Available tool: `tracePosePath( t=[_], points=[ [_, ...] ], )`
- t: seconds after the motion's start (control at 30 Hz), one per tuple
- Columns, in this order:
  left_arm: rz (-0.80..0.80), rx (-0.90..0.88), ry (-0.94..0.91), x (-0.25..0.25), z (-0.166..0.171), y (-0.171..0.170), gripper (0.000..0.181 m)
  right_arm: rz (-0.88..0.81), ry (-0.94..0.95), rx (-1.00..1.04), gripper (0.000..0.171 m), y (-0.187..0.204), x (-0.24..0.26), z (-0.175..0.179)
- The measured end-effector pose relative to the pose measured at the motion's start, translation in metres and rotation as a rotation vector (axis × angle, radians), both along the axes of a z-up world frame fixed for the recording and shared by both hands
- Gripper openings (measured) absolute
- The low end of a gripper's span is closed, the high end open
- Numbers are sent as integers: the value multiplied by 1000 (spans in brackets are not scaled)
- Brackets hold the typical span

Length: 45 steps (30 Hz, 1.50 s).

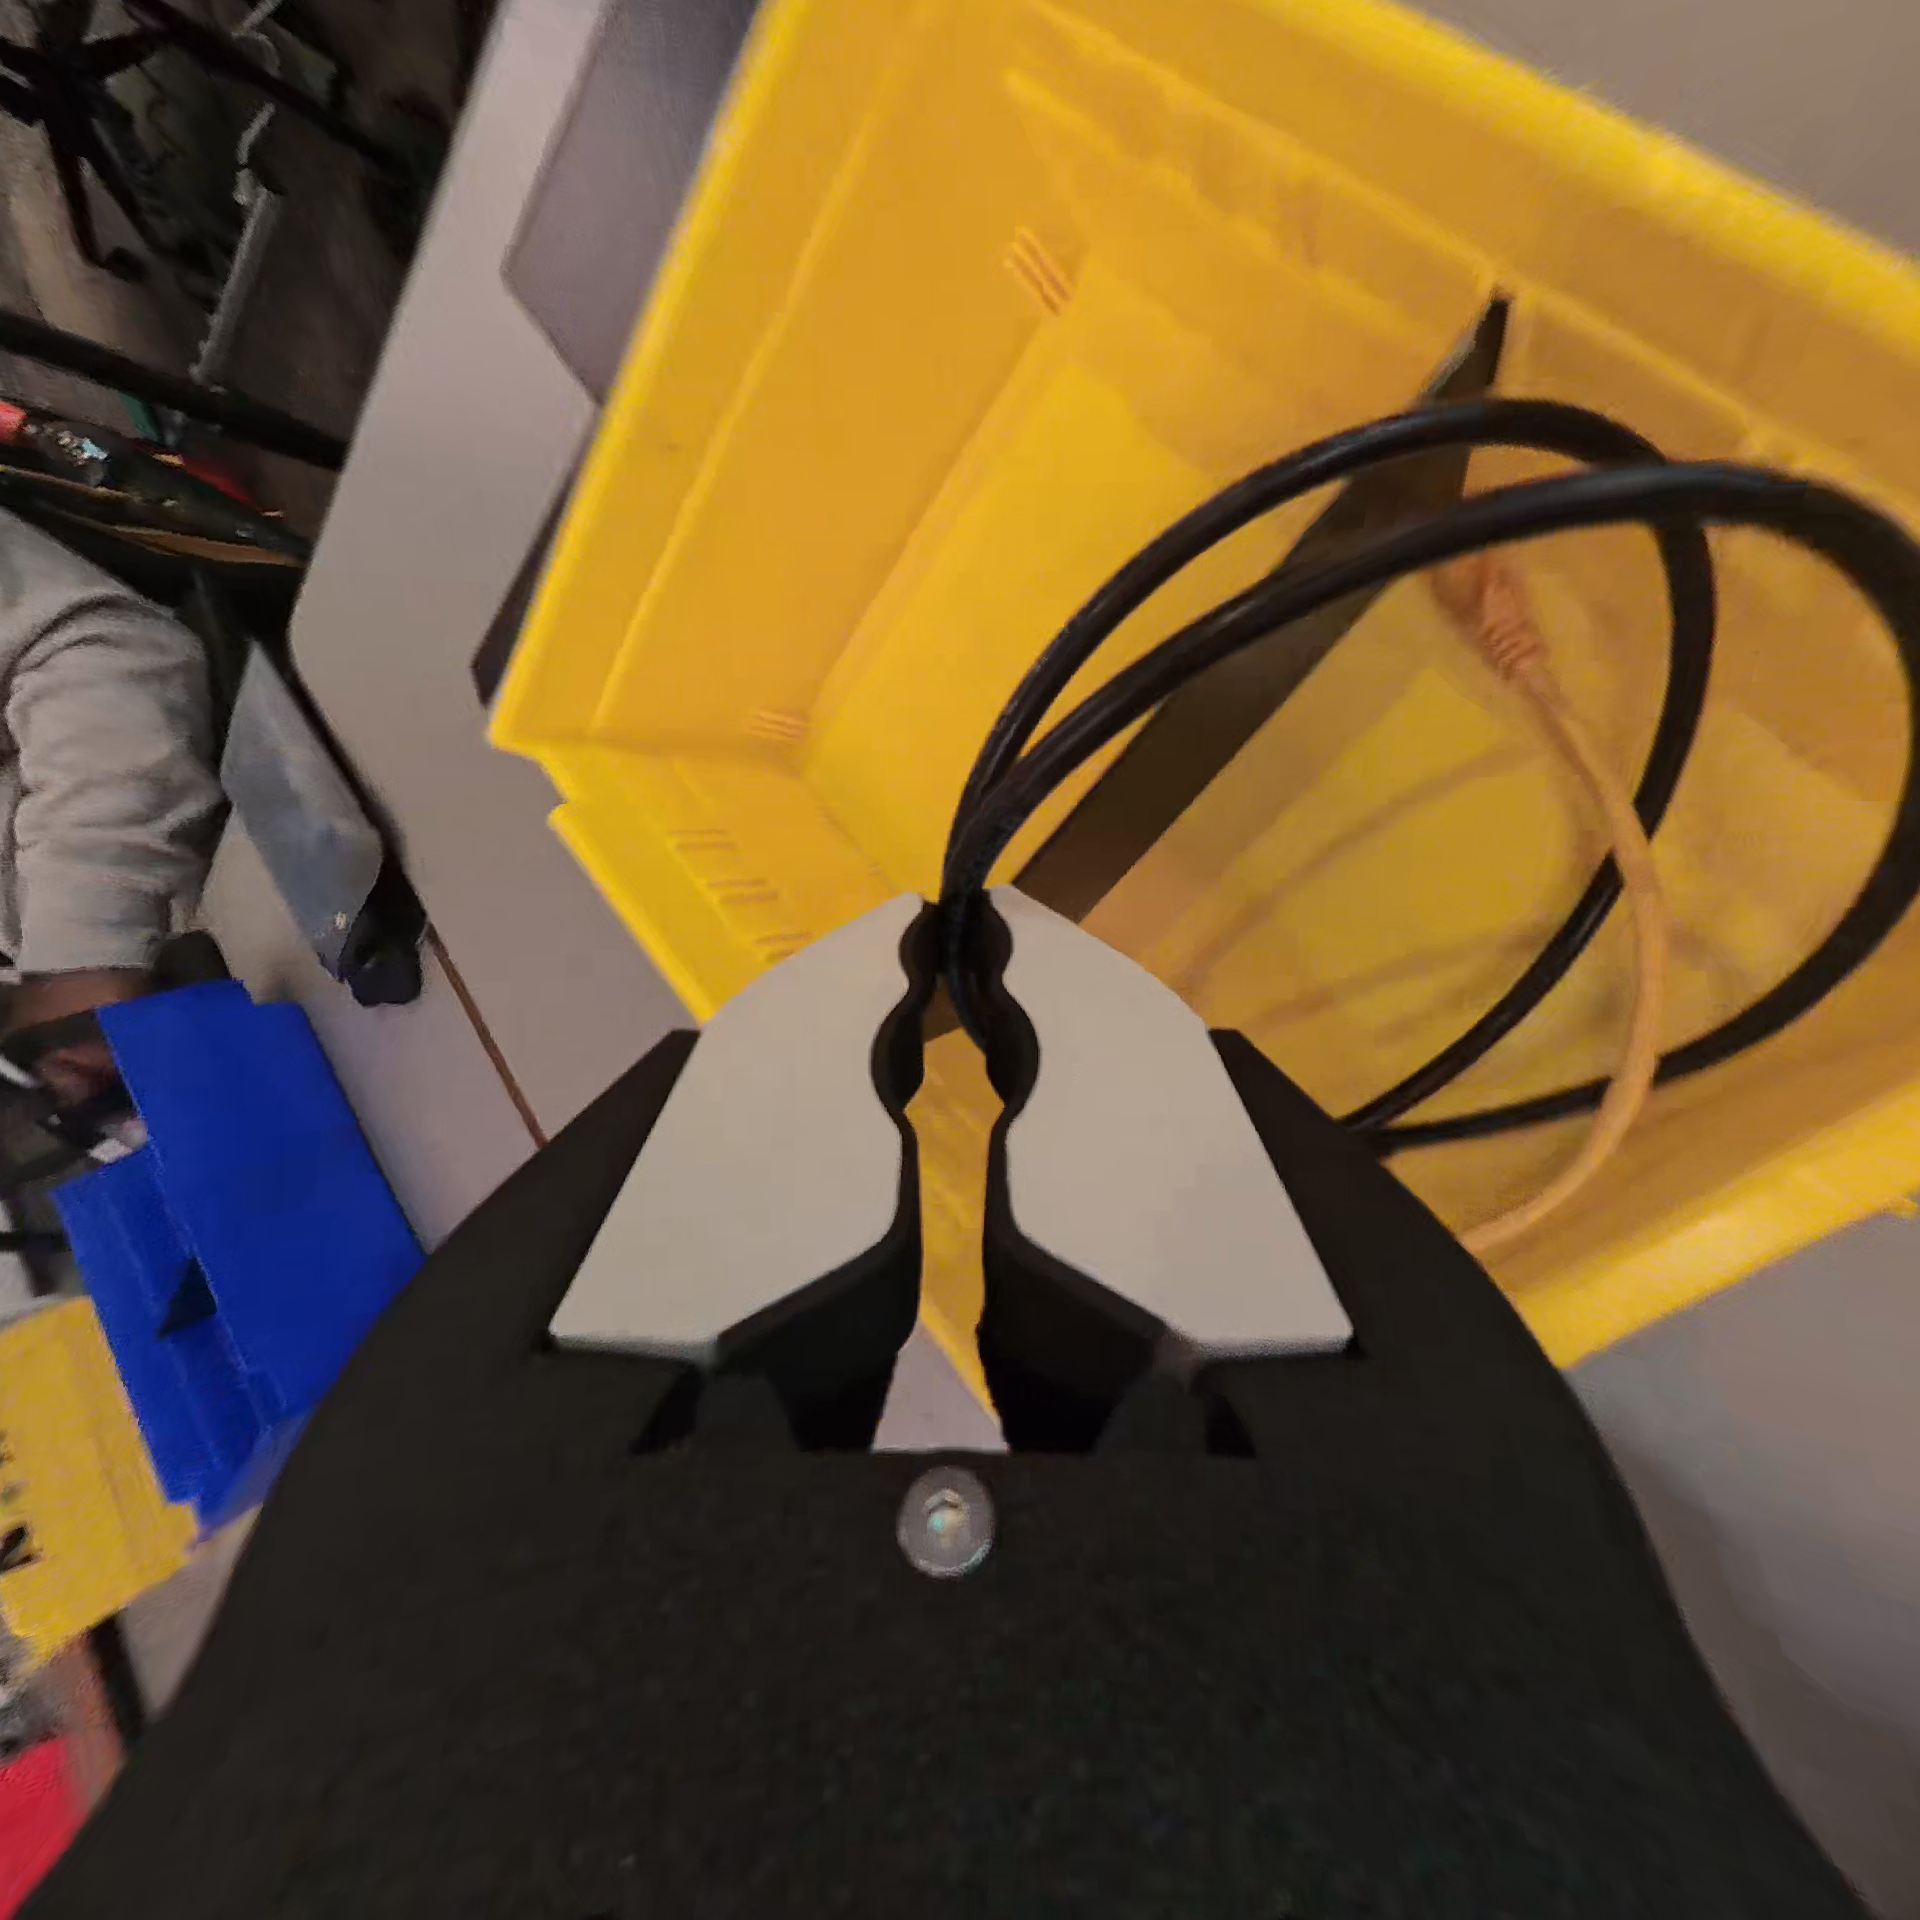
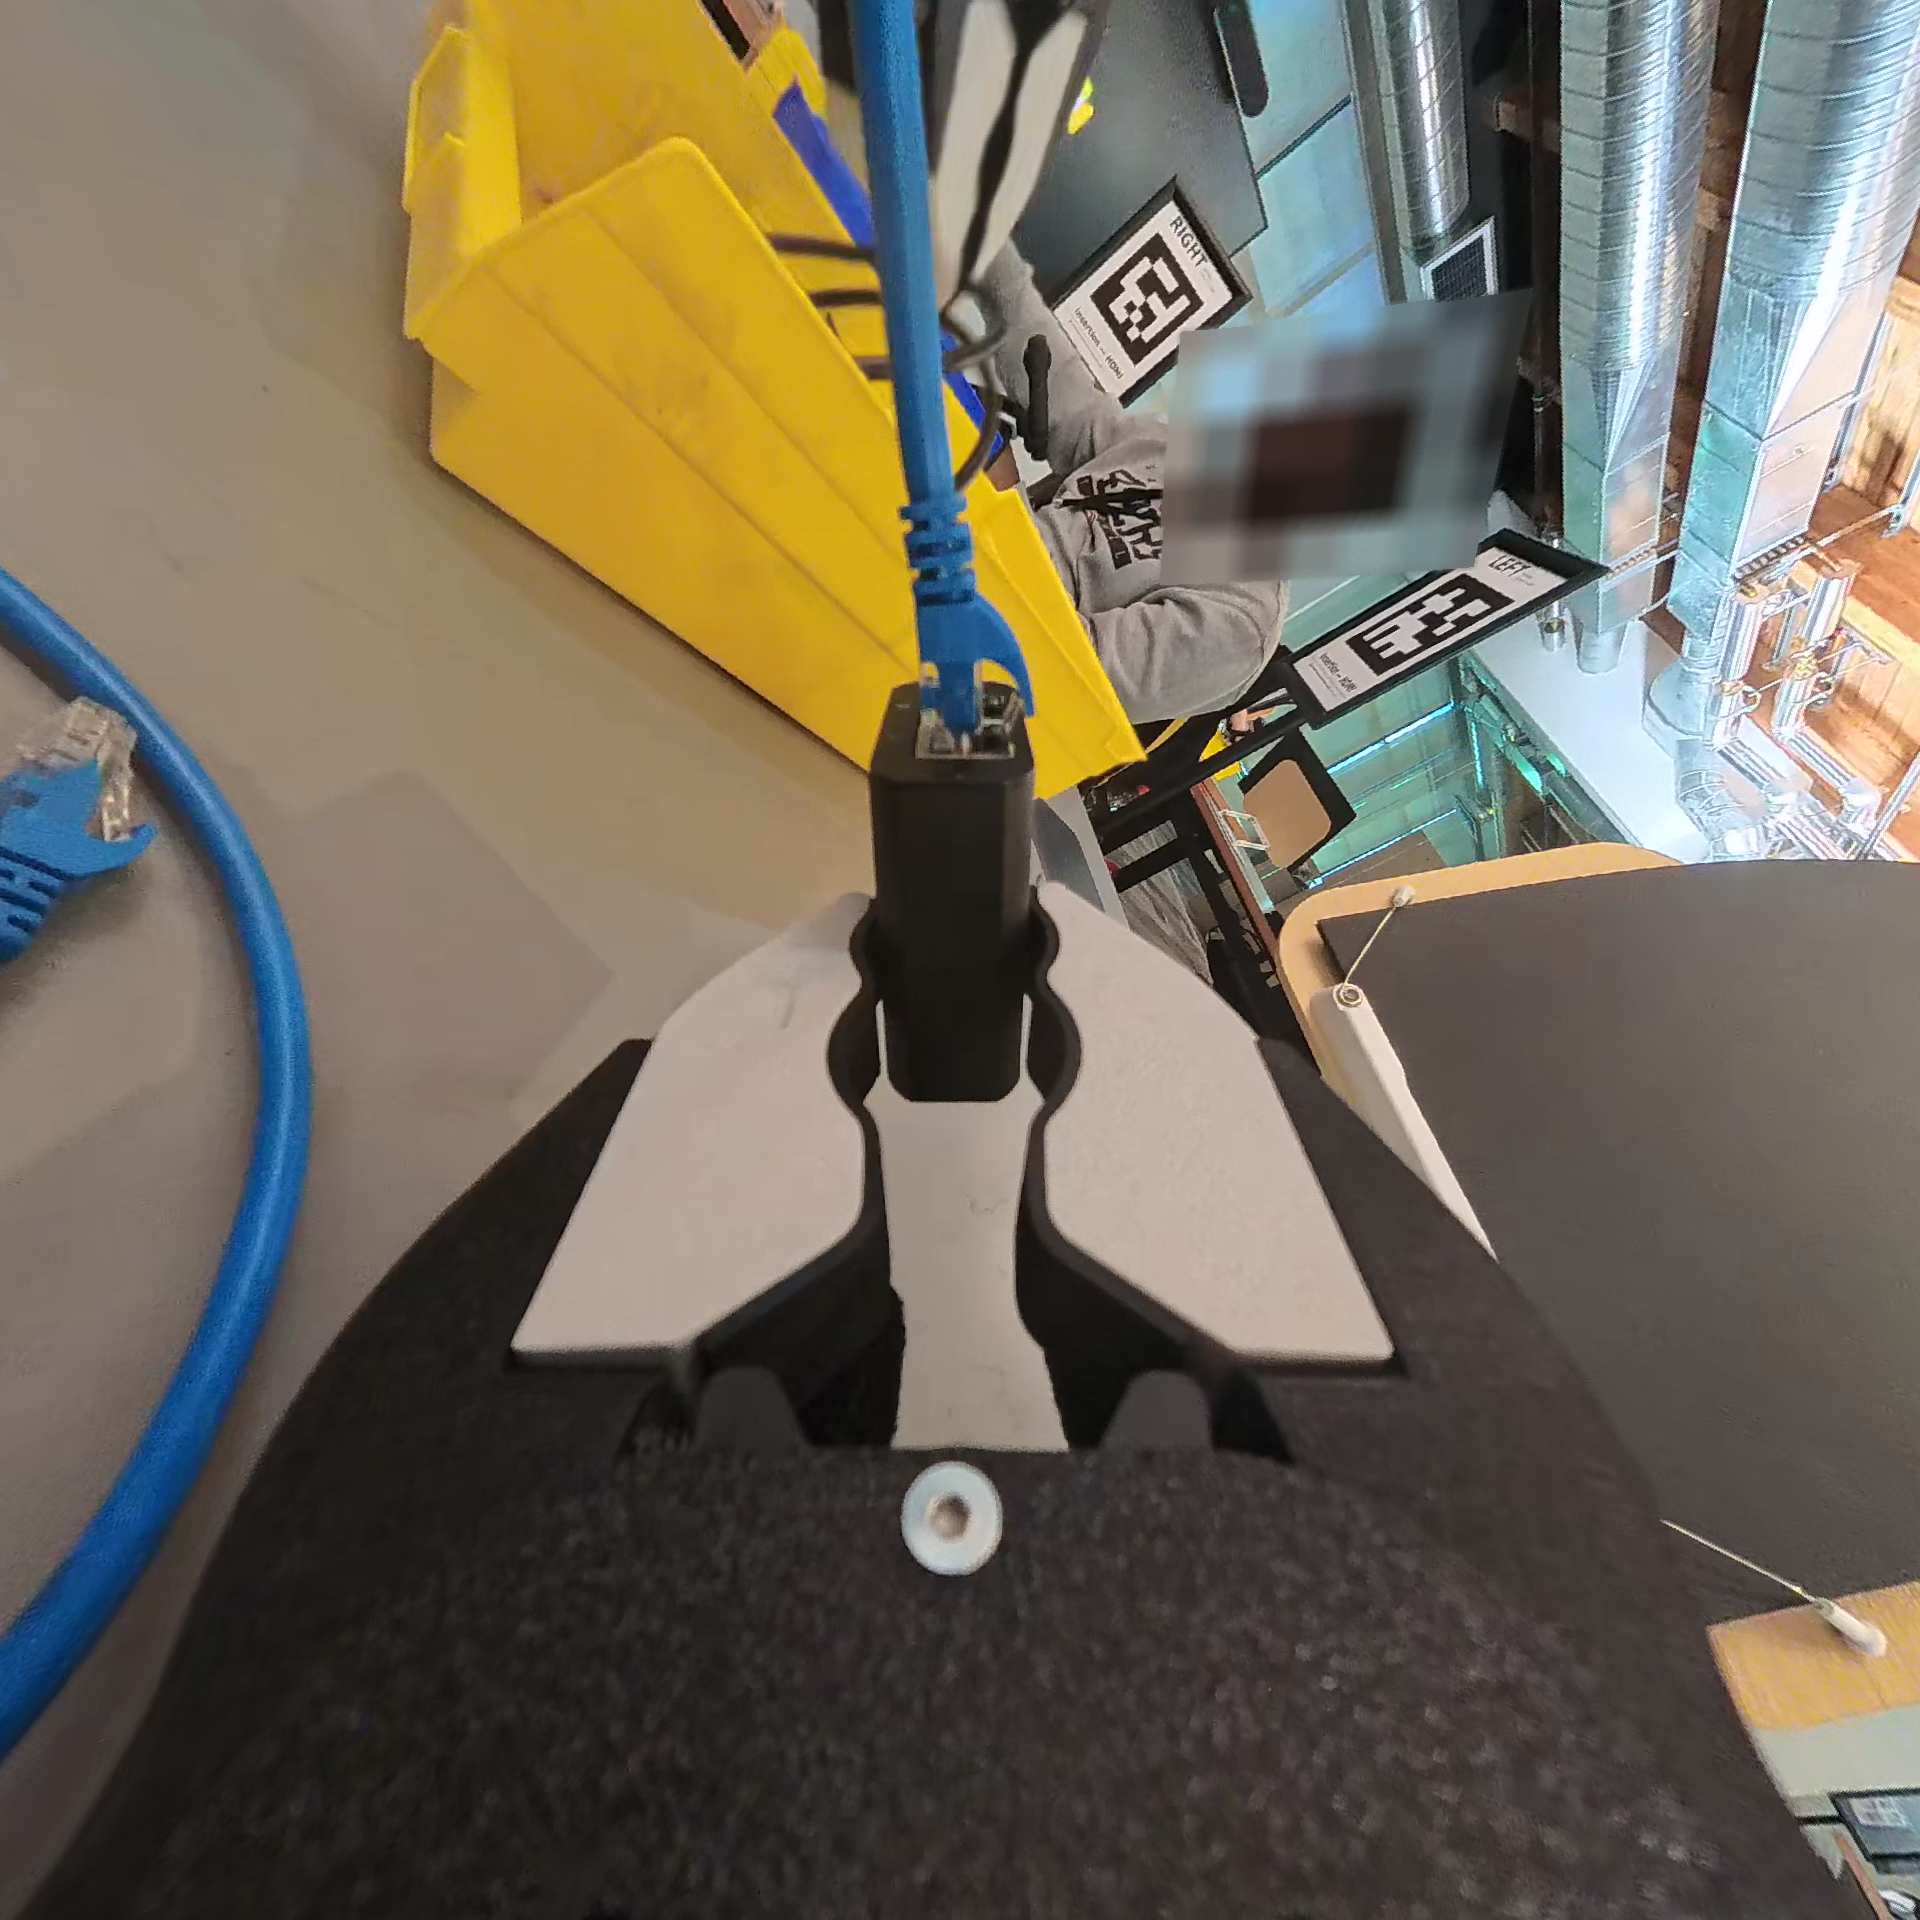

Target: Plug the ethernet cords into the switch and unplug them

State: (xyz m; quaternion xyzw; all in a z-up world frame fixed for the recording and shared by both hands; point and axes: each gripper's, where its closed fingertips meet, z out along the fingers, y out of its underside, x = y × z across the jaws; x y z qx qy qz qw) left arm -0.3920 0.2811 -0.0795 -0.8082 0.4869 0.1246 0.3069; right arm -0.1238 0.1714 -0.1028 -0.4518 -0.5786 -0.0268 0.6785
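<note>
Black switch [image 2: 951, 914] lengthwise between right gripper [image 2: 954, 935] jaws, ports forward.

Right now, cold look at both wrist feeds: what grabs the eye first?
In the right wrist view, the right gripper clamps the black switch with a blue ethernet cord plugged into its end. In the left wrist view, the left gripper pinches a looped black cable over the yellow bin.
</note>
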Motion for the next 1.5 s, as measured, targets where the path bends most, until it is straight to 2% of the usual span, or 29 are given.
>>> tracePosePath(
  t=[0.17, 0.27, 0.5, 0.6, 0.8, 0.93, 1.07, 1.17, 1.27, 1.4, 1.5],
  points=[
    [106, 94, -283, -4, 87, -15, 6, -3, 14, -6, 24, 1, 1, 2],
    [152, 173, -339, -7, 127, -28, 6, -6, 22, -9, 24, 2, 2, 3],
    [264, 267, -402, -9, 158, -43, 6, -9, 17, -8, 24, 3, 3, 2],
    [246, 270, -506, 5, 180, -57, 6, -10, 21, -7, 24, 3, 3, 2],
    [104, 200, -642, 56, 223, -93, 6, -13, 32, -9, 24, 5, 4, 4],
    [52, 109, -654, 93, 205, -100, 5, -21, 77, -12, 24, 6, 9, 10],
    [112, 36, -659, 104, 137, -93, 6, -37, 134, -37, 24, 10, 17, 16],
    [243, -8, -758, 85, 82, -96, 6, -46, 141, -45, 24, 12, 21, 16],
    [370, 71, -827, 49, 49, -111, 6, -45, 132, -46, 24, 12, 20, 15],
    [448, 134, -879, 27, 39, -160, 6, -44, 121, -45, 24, 13, 19, 13],
    [458, 242, -873, 17, 57, -192, 5, -42, 120, -52, 24, 14, 19, 12]
  ],
)
